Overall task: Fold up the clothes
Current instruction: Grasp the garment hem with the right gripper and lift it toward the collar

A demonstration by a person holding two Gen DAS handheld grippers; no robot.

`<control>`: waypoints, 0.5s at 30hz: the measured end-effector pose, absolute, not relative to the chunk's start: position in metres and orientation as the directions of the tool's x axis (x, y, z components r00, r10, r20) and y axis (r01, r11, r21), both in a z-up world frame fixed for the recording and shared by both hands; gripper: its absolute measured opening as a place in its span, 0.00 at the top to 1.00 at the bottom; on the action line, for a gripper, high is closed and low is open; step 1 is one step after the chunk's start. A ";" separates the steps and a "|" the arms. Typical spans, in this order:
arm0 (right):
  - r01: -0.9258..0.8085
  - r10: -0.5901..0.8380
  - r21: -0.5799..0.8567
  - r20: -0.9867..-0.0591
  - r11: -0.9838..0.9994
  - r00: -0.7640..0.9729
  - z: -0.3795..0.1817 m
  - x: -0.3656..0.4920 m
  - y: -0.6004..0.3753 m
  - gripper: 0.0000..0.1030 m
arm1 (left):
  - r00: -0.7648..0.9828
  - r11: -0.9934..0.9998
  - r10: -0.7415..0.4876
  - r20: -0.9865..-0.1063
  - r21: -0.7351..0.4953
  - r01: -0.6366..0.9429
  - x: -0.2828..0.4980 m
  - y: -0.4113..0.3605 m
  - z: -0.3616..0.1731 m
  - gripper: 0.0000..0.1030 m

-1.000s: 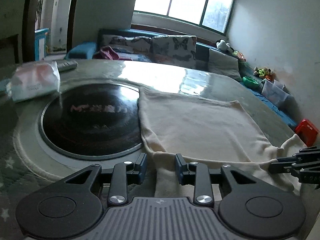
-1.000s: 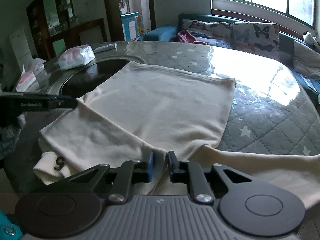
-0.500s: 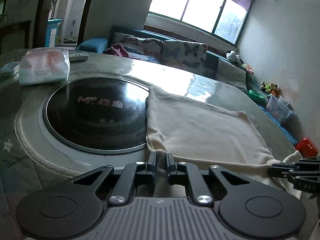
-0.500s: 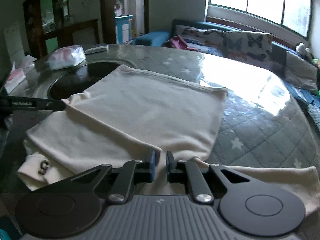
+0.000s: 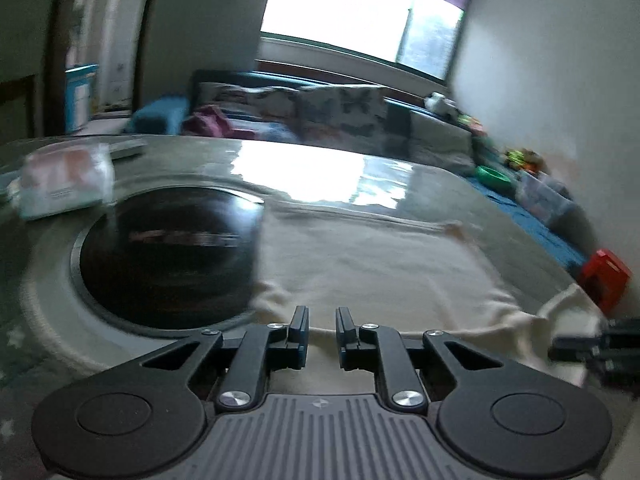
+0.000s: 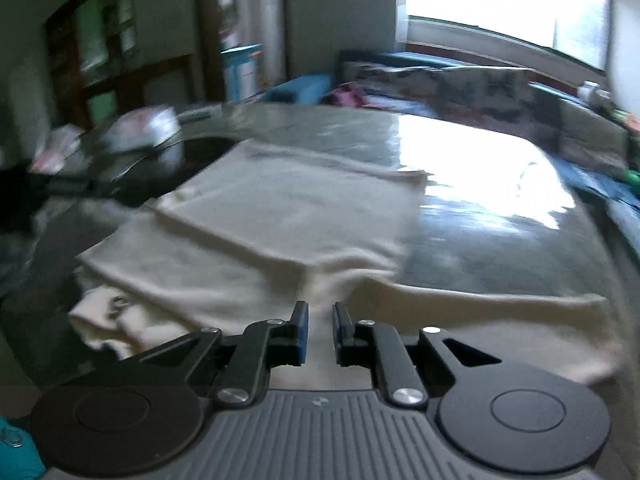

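Left wrist view: the cream shirt (image 5: 372, 264) lies flat on the table (image 5: 440, 184), from 12 to 3 o'clock. It looks soft and floppy. Both the left gripper (image 5: 322, 326) and right gripper (image 6: 320, 322) are slightly open, holding nothing. Best to pinch the near hem.

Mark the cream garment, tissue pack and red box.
cream garment (image 5: 372, 256), left wrist view, middle of flat body.
tissue pack (image 5: 64, 182), left wrist view, front face.
red box (image 5: 606, 278), left wrist view, side face.
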State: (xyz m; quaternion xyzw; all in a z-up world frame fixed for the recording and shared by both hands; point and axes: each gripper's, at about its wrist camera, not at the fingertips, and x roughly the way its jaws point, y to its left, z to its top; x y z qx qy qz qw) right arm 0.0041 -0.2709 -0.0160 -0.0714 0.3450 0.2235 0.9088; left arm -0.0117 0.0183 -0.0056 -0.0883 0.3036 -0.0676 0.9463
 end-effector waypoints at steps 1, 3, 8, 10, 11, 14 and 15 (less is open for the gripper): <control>-0.412 0.322 0.020 -0.659 0.911 0.680 -0.016 0.005 -0.284 0.89 | 0.802 0.974 -0.197 -0.564 -0.206 0.094 -0.011 0.011 -0.005 0.83; -0.323 0.250 0.012 -0.658 0.946 0.710 -0.016 0.007 -0.310 0.88 | 0.786 0.967 -0.239 -0.570 -0.211 0.141 -0.009 -0.005 -0.006 0.83; -0.096 0.073 0.001 -0.656 0.995 0.751 -0.022 0.018 -0.374 0.78 | 0.738 0.945 -0.326 -0.591 -0.219 0.242 -0.005 -0.045 -0.011 0.79; -0.012 0.017 0.011 -0.656 1.000 0.754 -0.026 0.024 -0.396 0.66 | 0.722 0.937 -0.349 -0.597 -0.215 0.276 -0.005 -0.060 -0.013 0.79; 0.023 -0.004 0.020 -0.655 1.000 0.755 -0.028 0.027 -0.406 0.65 | 0.714 0.934 -0.358 -0.602 -0.211 0.290 -0.005 -0.066 -0.014 0.79; 0.088 -0.023 0.067 -0.656 0.994 0.754 -0.036 0.036 -0.430 0.65 | 0.693 0.926 -0.372 -0.617 -0.200 0.319 -0.005 -0.080 -0.019 0.75; 0.106 -0.023 0.087 -0.658 0.991 0.752 -0.037 0.040 -0.434 0.65 | 0.687 0.925 -0.374 -0.623 -0.198 0.324 -0.004 -0.084 -0.020 0.75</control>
